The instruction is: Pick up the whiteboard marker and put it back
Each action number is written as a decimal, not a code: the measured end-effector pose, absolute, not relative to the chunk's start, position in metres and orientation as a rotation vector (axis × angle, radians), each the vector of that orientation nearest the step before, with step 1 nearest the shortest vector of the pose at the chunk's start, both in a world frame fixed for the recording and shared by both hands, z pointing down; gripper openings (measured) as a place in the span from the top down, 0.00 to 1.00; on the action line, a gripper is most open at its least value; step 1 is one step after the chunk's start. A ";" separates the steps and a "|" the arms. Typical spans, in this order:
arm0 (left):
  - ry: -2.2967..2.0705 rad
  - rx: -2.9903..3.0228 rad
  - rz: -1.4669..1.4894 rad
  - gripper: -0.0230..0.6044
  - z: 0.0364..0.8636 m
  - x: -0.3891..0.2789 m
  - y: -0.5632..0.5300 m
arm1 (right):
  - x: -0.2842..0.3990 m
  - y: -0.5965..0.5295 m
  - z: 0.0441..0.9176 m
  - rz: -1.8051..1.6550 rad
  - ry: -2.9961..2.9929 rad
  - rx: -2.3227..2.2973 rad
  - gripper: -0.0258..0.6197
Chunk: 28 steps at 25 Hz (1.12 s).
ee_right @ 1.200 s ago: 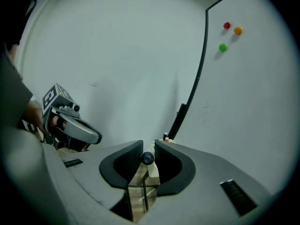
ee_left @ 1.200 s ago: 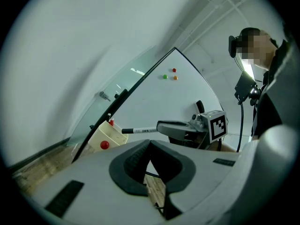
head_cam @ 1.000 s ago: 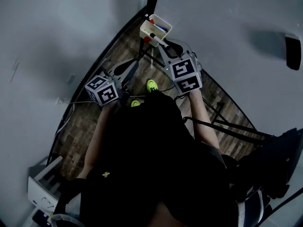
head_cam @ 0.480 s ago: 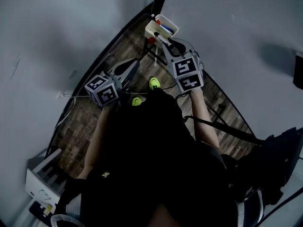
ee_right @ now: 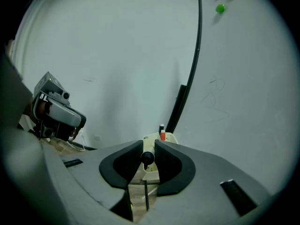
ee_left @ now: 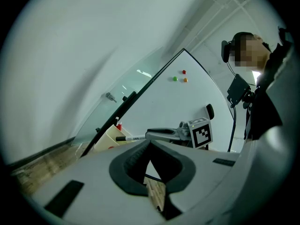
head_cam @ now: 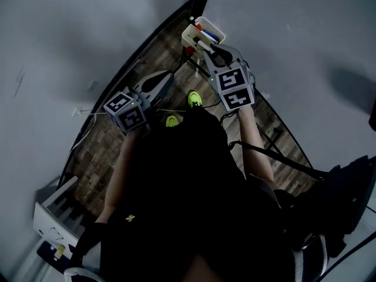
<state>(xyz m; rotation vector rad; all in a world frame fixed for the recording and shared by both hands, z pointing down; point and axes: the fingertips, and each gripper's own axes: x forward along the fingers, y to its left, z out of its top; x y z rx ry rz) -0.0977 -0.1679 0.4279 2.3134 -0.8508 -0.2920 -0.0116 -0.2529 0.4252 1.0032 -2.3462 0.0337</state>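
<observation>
My right gripper [head_cam: 210, 47] is shut on the whiteboard marker [head_cam: 202, 44], a white barrel with a black cap. It holds the marker just in front of the white tray [head_cam: 194, 33] hanging at the foot of the whiteboard [head_cam: 282, 34]. In the right gripper view the marker [ee_right: 147, 157] shows end-on between the pads, and the tray [ee_right: 168, 138], with a red pen in it, lies just beyond. The left gripper view shows the marker [ee_left: 133, 138] sticking out of the right gripper [ee_left: 149, 135] toward the tray [ee_left: 107, 138]. My left gripper [head_cam: 160, 82] is shut and empty, low at the left.
Wood floor [head_cam: 111, 140] lies below, with black easel legs [head_cam: 188, 69] and the person's yellow-green shoes [head_cam: 194, 99]. Small round magnets [ee_left: 183, 72] stick on the board. A person with a headset [ee_left: 243, 50] stands at the right of the left gripper view. A white device [head_cam: 56, 216] sits lower left.
My right gripper has carried the marker a little closer to the tray and slightly lower. The left gripper has stayed where it was.
</observation>
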 end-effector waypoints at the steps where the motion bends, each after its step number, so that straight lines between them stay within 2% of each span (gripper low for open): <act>1: -0.850 2.312 -0.293 0.94 0.428 -0.097 -0.169 | -0.011 -0.254 0.427 0.038 -2.346 0.998 0.84; 28: -0.917 2.220 -0.259 0.94 0.434 -0.096 -0.163 | -0.022 -0.281 0.475 0.122 -2.356 0.873 0.84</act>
